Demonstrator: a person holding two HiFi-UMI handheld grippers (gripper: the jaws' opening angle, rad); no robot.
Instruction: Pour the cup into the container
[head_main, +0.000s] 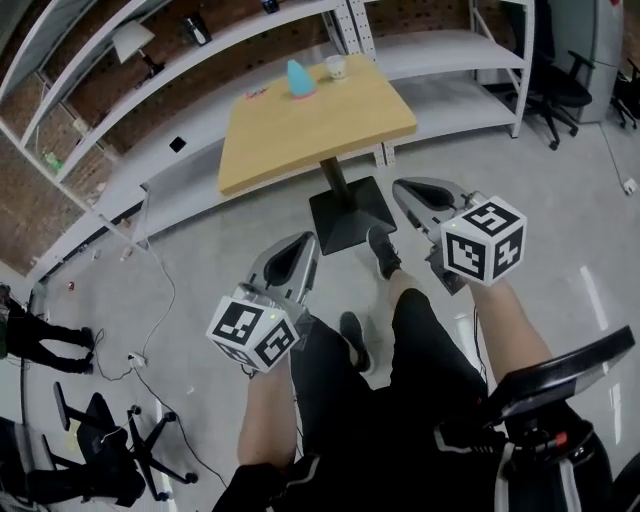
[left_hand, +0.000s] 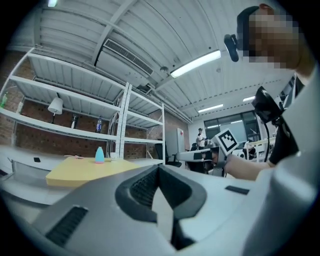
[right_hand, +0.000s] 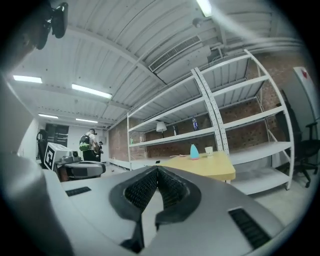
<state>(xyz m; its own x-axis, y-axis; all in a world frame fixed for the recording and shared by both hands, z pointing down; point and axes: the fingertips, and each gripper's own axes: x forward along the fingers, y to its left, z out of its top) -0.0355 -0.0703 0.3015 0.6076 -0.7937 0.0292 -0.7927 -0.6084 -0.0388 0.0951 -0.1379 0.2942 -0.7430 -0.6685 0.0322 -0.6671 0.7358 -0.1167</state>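
A square table (head_main: 300, 130) with a pale wood top stands on a black pedestal base (head_main: 345, 213) on a glossy grey floor (head_main: 200, 250). Behind it, white shelving (head_main: 160, 70) runs along a brick wall (head_main: 50, 190). A lamp (head_main: 130, 40) sits on one shelf, and ceiling strip lights (left_hand: 196, 63) show in the left gripper view. Cables (head_main: 160, 290) trail over the floor at the left, and a black office chair (head_main: 565, 85) stands at the far right.

The white cup (head_main: 337, 66) stands upright at the table's far edge, near its far right corner. The blue, cone-shaped container (head_main: 300, 78) stands just beside it, further along the same edge. What either holds cannot be made out from here. A small pinkish item (head_main: 255, 93) lies near the far left corner.

Both grippers hang over the person's legs (head_main: 420, 340), well apart from the table. The left gripper (left_hand: 159, 168) is clenched — its ribbed pads meet with nothing between them. The right gripper (right_hand: 157, 170) is clenched and empty too, and points toward the table.
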